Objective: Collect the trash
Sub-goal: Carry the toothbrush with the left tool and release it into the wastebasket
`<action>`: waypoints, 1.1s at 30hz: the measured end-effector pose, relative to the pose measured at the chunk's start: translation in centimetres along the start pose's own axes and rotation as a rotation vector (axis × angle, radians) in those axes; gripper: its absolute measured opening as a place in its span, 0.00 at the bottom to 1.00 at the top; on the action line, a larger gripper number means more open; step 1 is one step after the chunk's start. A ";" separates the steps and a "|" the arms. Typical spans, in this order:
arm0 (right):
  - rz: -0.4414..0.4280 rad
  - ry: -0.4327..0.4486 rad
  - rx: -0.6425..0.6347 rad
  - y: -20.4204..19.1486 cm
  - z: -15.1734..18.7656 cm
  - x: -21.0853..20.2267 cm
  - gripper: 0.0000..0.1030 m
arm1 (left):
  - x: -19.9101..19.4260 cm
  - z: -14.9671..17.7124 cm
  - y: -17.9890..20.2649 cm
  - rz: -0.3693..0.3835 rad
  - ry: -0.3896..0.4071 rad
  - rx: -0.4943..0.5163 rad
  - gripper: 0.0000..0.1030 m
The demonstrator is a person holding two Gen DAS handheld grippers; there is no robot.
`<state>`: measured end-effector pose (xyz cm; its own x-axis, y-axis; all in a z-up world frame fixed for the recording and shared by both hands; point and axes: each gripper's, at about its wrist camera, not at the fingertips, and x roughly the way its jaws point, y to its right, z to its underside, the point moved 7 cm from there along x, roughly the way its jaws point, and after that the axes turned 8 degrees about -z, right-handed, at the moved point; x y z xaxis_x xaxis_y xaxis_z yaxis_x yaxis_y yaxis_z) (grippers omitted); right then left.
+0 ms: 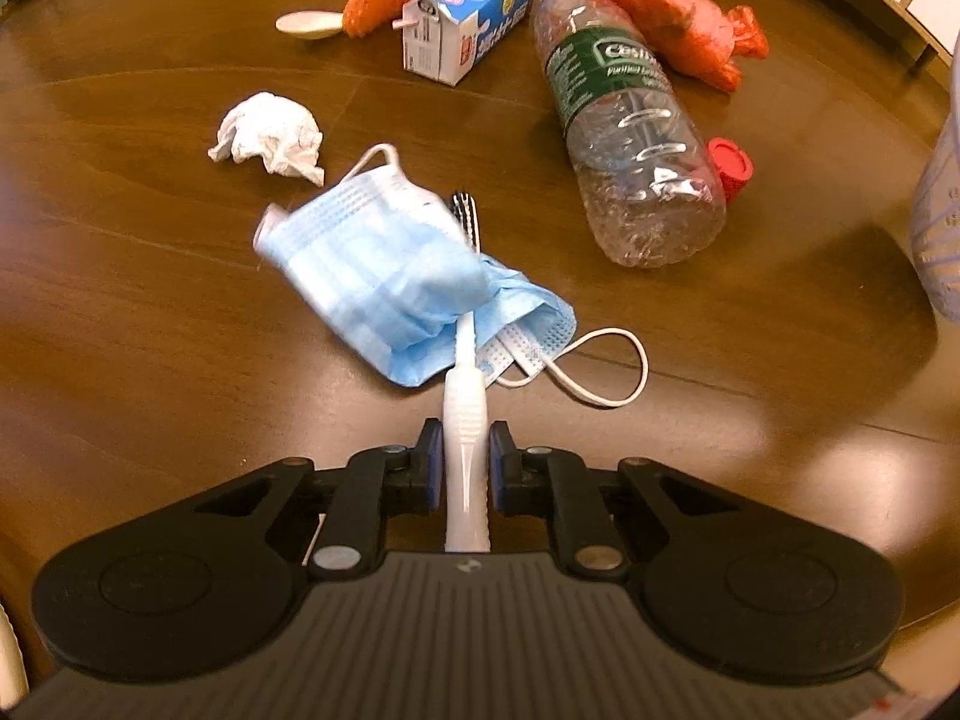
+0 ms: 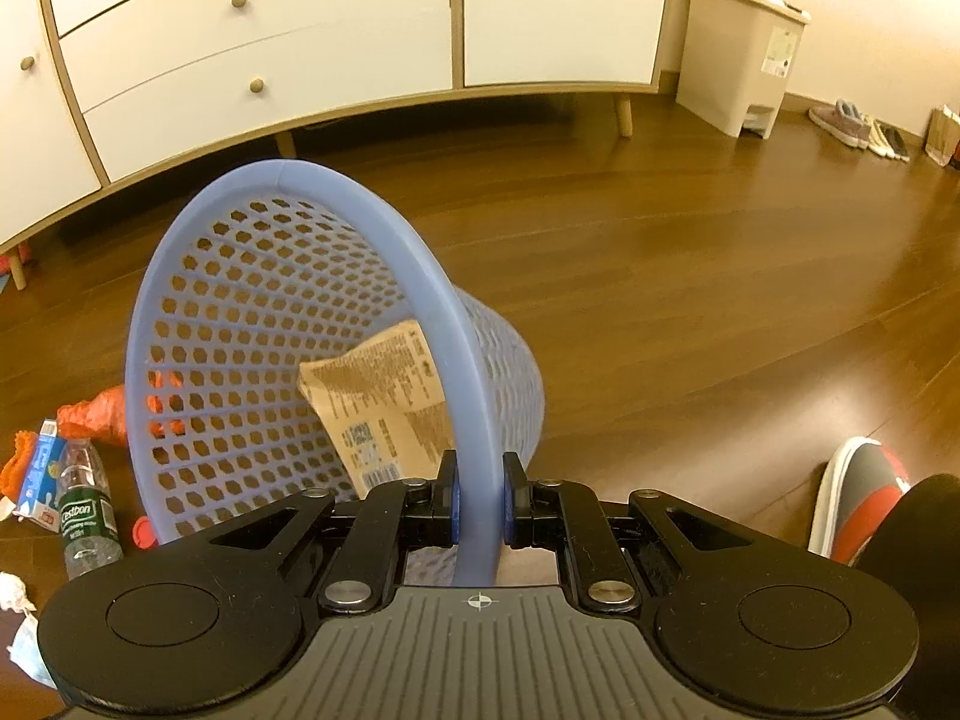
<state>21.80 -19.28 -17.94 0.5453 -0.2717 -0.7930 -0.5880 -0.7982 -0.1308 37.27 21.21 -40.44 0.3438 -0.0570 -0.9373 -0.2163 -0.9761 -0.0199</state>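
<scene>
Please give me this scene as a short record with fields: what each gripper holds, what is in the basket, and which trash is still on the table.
left gripper: shut on toothbrush, blue face mask draped over it
right gripper: shut on rim of blue basket, basket tilted
in basket: brown paper piece
still on table: crumpled tissue, plastic bottle, red cap, carton, orange bags, white spoon

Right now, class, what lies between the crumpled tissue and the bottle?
In the left wrist view, the blue mask and toothbrush head lie between tissue and bottle.
</scene>
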 end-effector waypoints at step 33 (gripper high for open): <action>-0.096 -0.034 0.050 0.7 -0.8 0.1 0.09 | -19.5 -10.0 18.2 0.498 0.263 0.173 0.11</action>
<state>21.98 -20.31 -17.64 0.5806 -0.1759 -0.7949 -0.5630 -0.7920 -0.2360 35.78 2.44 -19.06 0.3733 -0.5716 -0.7307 -0.5481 -0.7714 0.3234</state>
